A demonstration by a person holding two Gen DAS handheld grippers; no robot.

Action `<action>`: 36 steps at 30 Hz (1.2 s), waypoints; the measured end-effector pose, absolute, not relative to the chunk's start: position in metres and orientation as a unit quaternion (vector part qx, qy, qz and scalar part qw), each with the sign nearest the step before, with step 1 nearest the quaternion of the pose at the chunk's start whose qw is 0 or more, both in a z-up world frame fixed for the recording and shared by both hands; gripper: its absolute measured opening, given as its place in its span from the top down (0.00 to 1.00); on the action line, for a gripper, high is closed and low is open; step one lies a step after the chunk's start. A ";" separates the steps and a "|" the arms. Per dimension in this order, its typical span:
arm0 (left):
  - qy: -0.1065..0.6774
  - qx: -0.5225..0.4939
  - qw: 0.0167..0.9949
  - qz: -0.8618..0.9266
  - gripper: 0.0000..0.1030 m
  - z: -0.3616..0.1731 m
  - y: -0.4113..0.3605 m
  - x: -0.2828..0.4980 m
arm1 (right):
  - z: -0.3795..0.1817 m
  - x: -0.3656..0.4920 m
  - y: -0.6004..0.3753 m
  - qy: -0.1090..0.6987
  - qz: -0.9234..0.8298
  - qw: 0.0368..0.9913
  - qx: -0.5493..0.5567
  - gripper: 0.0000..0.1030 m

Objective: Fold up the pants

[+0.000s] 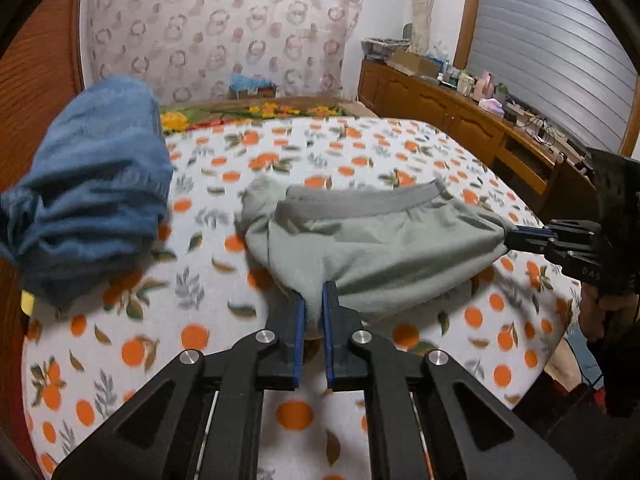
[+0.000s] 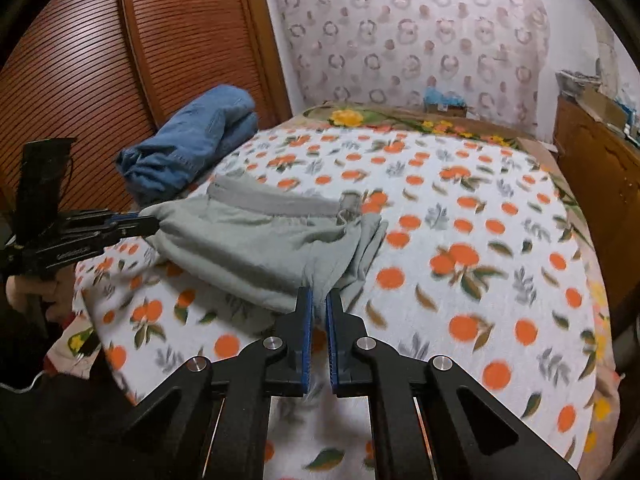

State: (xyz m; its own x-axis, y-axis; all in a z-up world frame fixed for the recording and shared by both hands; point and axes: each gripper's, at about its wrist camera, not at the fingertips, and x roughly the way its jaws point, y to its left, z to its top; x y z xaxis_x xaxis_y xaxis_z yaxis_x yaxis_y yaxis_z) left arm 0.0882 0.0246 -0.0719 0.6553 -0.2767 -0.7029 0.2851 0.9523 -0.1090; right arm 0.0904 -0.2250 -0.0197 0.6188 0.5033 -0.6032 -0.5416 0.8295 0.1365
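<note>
Grey pants (image 1: 372,240) with a darker grey waistband lie bunched on the orange-print bedspread (image 1: 224,168). My left gripper (image 1: 314,300) is shut on the near edge of the pants, cloth pinched between its blue pads. My right gripper (image 1: 516,236) comes in from the right and is shut on the right end of the pants. In the right wrist view the right gripper (image 2: 319,300) pinches the grey pants (image 2: 256,240), and the left gripper (image 2: 148,222) holds their left end. The cloth is stretched between both grippers, slightly lifted.
Folded blue jeans (image 1: 92,196) lie at the bed's left side, also in the right wrist view (image 2: 192,140). A wooden slatted wardrobe (image 2: 100,60) stands left of the bed. A cluttered wooden sideboard (image 1: 460,108) runs along the right. A patterned curtain hangs behind.
</note>
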 end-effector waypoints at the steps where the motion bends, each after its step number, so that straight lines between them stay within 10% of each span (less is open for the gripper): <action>1: 0.389 0.001 0.908 -0.156 0.91 -0.075 0.026 0.086 | -0.023 0.088 -0.225 0.331 0.292 0.897 -0.031 0.94; 20: 0.390 0.034 0.906 -0.162 0.91 -0.066 0.009 0.042 | -0.018 0.040 -0.249 0.330 0.283 0.900 -0.034 0.94; 25: 0.389 0.030 0.907 -0.161 0.77 -0.065 0.010 0.046 | -0.007 0.034 -0.255 0.318 0.269 0.908 -0.031 0.94; 27: 0.389 0.032 0.907 -0.160 0.58 -0.065 0.010 0.048 | -0.005 0.034 -0.255 0.315 0.265 0.911 -0.032 0.93; 36: 0.365 0.044 0.915 -0.166 0.55 -0.056 0.003 0.066 | -0.006 0.059 -0.235 0.310 0.270 0.911 -0.040 0.67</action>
